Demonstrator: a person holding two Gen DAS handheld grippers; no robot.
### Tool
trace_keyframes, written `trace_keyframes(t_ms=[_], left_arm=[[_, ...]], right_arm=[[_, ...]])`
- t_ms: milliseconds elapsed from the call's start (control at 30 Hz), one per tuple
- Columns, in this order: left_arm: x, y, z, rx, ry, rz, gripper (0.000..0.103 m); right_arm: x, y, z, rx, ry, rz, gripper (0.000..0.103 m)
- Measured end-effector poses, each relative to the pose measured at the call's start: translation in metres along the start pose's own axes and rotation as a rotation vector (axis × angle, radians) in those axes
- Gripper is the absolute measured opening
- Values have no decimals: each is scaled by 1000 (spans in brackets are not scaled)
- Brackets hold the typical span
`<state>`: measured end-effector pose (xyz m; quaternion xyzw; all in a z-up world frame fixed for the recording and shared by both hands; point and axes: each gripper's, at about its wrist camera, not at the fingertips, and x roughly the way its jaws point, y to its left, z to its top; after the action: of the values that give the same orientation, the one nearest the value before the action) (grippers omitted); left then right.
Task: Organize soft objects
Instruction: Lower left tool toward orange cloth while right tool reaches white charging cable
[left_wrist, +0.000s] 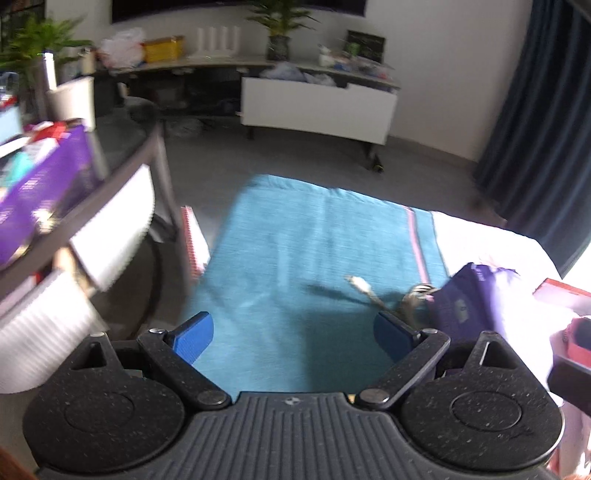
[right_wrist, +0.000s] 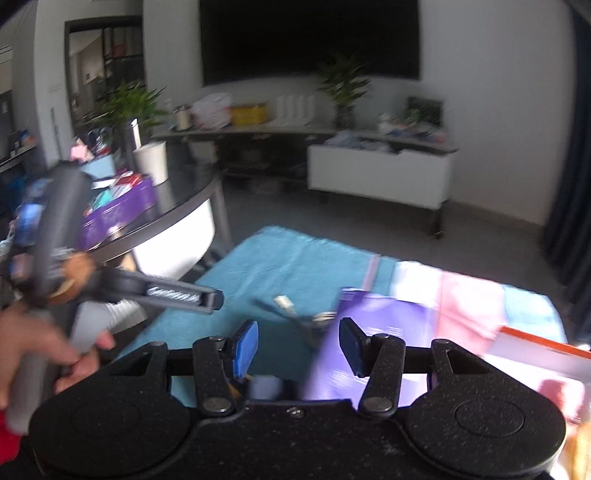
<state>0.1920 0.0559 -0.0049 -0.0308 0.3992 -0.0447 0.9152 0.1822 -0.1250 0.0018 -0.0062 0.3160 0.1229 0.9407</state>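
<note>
Teal towel (left_wrist: 295, 258) spreads flat beneath and ahead of both my tongs, draped over a low surface, with a pink stripe near its far right edge. My left gripper (left_wrist: 293, 338) hovers over it with blue pads wide apart and nothing between them. My right gripper (right_wrist: 298, 349) also hangs above the towel, jaws parted with a clear gap and gripping nothing. Just ahead of my right tongs, and to the right of my left ones, a purple bag (right_wrist: 369, 332) lies on the towel with a small white-tipped cable (left_wrist: 364, 286) beside it. Beyond the bag sits a pale pink cloth (right_wrist: 461, 295). My hand (right_wrist: 48, 350) on the left tool's handle shows at the right camera's left edge. Both views are blurred.
</note>
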Motion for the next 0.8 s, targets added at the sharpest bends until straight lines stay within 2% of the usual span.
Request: trace_keyframes(t_ms=[100, 167, 367, 433, 533, 567, 633, 733, 800], left_arm=[[-20, 18, -7, -6, -28, 40, 97], [-33, 29, -13, -21, -41, 52, 97], [-56, 54, -28, -41, -53, 62, 98], [-58, 59, -33, -50, -50, 63, 98], [-57, 65, -41, -56, -38, 48, 98], [-55, 65, -43, -58, -36, 43, 98], [-53, 66, -46, -68, -30, 30, 98], [-50, 64, -49, -74, -32, 7, 98], [-49, 63, -52, -67, -37, -2, 98]], right_arm=[[38, 12, 8, -8, 65, 24, 57], [62, 17, 12, -1, 107, 9, 56], [122, 14, 21, 70, 238, -97, 56], [133, 12, 21, 69, 264, -142, 48], [145, 15, 26, 63, 308, -195, 50], [146, 17, 27, 60, 309, -199, 52], [149, 20, 26, 56, 293, -152, 58], [146, 36, 24, -3, 253, -157, 52], [150, 40, 18, -12, 269, -170, 52]])
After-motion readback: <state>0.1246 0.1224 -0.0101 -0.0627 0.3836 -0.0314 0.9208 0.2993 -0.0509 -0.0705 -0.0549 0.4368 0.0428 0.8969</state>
